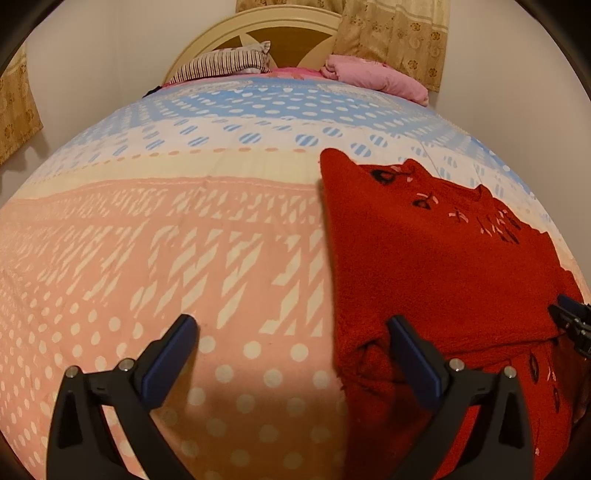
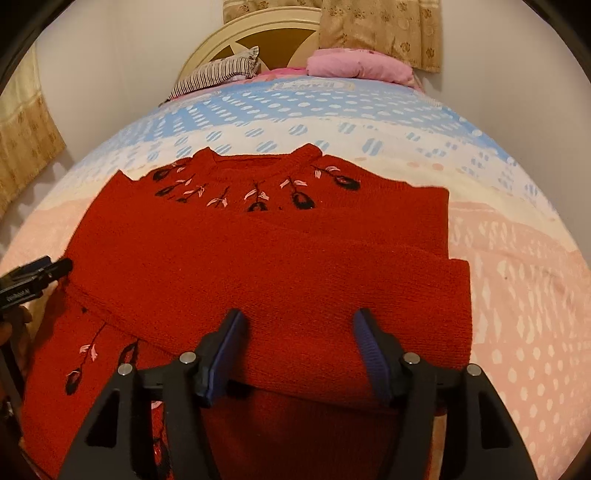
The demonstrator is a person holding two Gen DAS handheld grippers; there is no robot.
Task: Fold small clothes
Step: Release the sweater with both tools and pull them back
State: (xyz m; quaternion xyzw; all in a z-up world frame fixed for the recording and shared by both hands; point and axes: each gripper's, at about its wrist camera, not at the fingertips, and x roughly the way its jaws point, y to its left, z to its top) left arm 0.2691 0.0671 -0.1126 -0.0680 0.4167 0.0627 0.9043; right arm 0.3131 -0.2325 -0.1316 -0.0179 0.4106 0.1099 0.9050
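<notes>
Spread flat on the bed, the red knitted sweater [image 2: 273, 258] lies with its neckline toward the headboard and both sleeves folded across its chest, one band over the other. Black and pink embroidered flowers ring the collar and reappear near the hem. Its knit looks fuzzy and thick, with soft rounded fold edges.

Beneath it, the bedsheet [image 1: 184, 229] is smooth cotton printed in pink, cream and blue bands with dots and dashes. A striped pillow [image 1: 225, 62] and a pink pillow [image 1: 373, 74] rest against the cream arched headboard [image 1: 258, 26]; beige flowered curtains [image 1: 391, 33] hang behind.

The right tongs [image 2: 299, 325] stand spread above the folded sleeve, nothing pinched between the blue ribbed pads. The left tongs [image 1: 291, 332] are spread wide at the sweater's side edge, one pad over the knit, the other over bare sheet.
</notes>
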